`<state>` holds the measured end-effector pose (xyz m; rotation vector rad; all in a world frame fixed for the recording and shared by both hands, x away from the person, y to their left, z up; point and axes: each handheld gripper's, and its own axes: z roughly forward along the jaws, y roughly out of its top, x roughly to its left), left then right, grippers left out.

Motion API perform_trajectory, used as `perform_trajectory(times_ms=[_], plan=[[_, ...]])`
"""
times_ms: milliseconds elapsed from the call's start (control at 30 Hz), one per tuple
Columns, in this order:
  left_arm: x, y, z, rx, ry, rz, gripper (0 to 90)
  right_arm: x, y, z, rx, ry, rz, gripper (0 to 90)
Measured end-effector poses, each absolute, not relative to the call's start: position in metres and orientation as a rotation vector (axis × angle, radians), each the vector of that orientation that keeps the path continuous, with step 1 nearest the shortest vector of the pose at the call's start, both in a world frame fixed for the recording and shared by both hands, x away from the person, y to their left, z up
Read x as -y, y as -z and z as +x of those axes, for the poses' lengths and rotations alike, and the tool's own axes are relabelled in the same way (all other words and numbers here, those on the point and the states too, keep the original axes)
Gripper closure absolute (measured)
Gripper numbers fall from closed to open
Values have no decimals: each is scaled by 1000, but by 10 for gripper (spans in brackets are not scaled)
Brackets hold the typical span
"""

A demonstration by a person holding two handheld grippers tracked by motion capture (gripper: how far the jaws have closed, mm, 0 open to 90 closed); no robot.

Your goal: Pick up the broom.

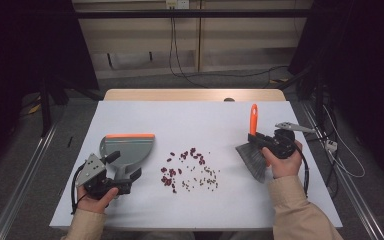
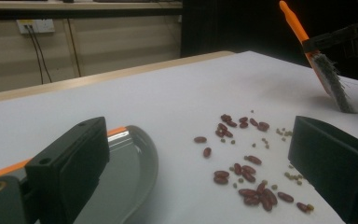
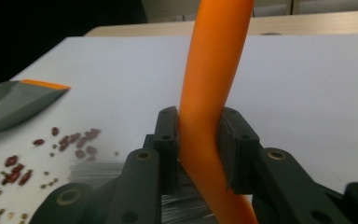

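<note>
My right gripper (image 1: 258,140) is shut on the orange handle of a hand brush (image 1: 253,118), whose grey bristles (image 1: 252,161) hang tilted just above the white table at the right. In the right gripper view the two pads clamp the handle (image 3: 216,56) at the gripper (image 3: 199,145). A grey dustpan (image 1: 128,149) with an orange lip lies flat at the left. My left gripper (image 1: 125,166) sits at its handle end with the jaws wide apart (image 2: 198,140). Red beans and small green ones (image 1: 190,170) are scattered between dustpan and brush.
The white table top (image 1: 195,120) has bare room behind and in front of the beans. Its wooden far edge (image 1: 195,94) and a wall with cables lie beyond. Metal rails run along the floor on both sides.
</note>
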<state>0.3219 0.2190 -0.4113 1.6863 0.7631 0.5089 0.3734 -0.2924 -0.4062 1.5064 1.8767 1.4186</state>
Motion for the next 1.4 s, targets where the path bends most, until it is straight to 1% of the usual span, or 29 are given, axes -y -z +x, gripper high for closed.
perform_trajectory(times_ms=[200,567,1100,1400], plan=[[-204,398,323,-707,-510,1698,51,292,400,368,-1835,-1484,1485,714],[-175,388,327,-635,-480,1713,51,296,395,363,-1794,-1540,1478,714],[-143,385,335,-577,-443,1750,50,284,382,359,-1743,-1621,1401,714],[-113,381,338,-533,-364,1758,34,267,373,357,-1717,-1674,1357,714]])
